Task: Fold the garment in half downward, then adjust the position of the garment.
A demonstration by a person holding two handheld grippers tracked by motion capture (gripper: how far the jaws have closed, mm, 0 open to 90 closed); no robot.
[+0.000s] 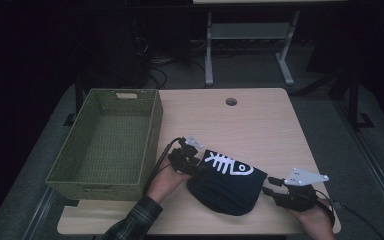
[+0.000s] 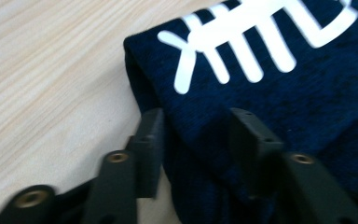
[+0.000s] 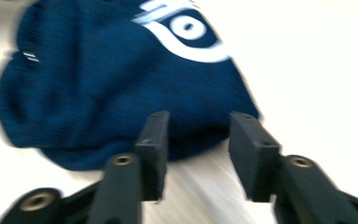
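Folded navy shirt (image 1: 228, 185) between both claws, left claw (image 2: 196, 140) open astride its edge, right claw (image 3: 198, 144) open just beside it

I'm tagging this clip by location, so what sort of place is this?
Probably a lab or workshop set up for recording, not a home: a plain wooden table on grey carpet, a second desk's white frame behind, and loose cables on the dark floor.
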